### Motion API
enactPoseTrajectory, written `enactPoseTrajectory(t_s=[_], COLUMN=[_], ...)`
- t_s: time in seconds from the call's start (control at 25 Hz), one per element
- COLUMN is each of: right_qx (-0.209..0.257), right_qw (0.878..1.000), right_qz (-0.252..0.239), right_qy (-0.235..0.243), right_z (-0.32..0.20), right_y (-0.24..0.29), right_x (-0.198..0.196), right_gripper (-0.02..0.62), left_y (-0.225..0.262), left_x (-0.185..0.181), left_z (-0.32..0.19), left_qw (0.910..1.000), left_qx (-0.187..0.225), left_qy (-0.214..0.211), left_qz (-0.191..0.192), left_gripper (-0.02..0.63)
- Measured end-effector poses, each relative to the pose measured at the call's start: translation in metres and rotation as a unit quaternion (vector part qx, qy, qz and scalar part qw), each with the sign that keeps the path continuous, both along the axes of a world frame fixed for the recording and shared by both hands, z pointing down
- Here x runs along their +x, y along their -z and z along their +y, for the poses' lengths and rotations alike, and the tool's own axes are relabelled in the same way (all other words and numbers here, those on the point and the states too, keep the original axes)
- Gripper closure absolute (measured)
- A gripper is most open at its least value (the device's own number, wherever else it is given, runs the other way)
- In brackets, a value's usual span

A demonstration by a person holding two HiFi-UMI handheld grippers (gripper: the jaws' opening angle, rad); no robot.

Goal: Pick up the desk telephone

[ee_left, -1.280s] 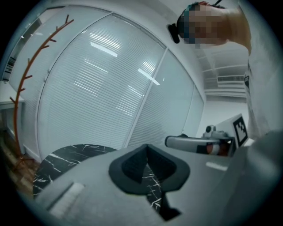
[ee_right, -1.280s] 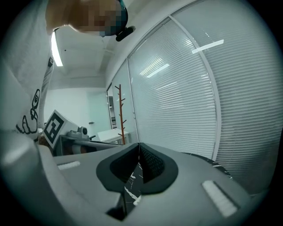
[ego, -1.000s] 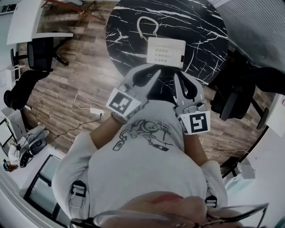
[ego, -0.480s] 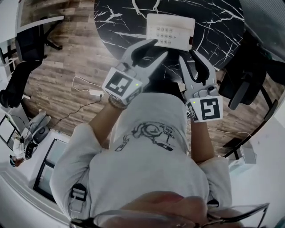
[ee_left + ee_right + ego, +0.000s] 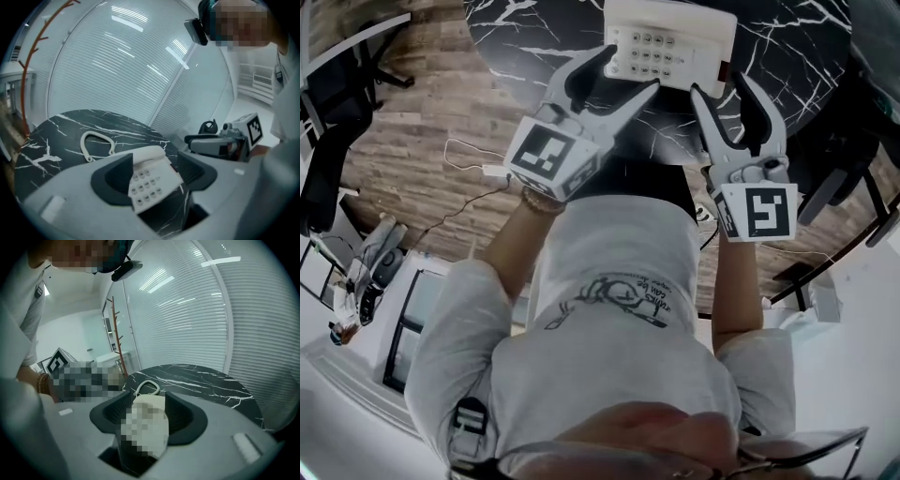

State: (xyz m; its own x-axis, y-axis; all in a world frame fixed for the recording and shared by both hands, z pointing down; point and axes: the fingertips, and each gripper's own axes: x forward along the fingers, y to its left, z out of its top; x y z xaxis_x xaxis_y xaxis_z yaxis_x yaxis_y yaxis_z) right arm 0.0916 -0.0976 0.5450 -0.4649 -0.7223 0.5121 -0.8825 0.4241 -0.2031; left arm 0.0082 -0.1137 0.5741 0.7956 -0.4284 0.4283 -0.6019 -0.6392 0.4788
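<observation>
Black marble veined in white forms the round table (image 5: 787, 47). The desk telephone (image 5: 670, 42) sits near its closer edge, a boxy white plastic wedge with a grid of small rounded keys, and a looped white cord (image 5: 96, 143) lies flat beyond it. Smooth grey shells with matte black pads make up the left gripper (image 5: 621, 73) and right gripper (image 5: 722, 86); both have just been opening their jaws and stand parted at the phone's near-left and near-right corners, the telephone showing in each gap with no pad pressing on it.
</observation>
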Motion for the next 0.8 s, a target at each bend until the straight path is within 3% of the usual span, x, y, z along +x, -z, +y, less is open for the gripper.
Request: enactPoseTrajectory(t_s=[0.48, 0.8], right_qx=[-0.064, -0.100], right_qw=[0.997, 0.994], right_qz=[0.015, -0.006], right_qy=[-0.029, -0.030], right_z=[-0.013, -0.012], right_y=[-0.094, -0.135], right_x=[0.017, 0.017], right_gripper=[0.171, 0.137], left_y=[-0.099, -0.136], left_x=[-0.016, -0.010], left_z=[-0.015, -0.011], left_qw=[0.9962, 0.9920], left_qx=[-0.068, -0.110], left_qy=[0.034, 0.032], left_qz=[-0.043, -0.052], left_gripper=[0.193, 0.166])
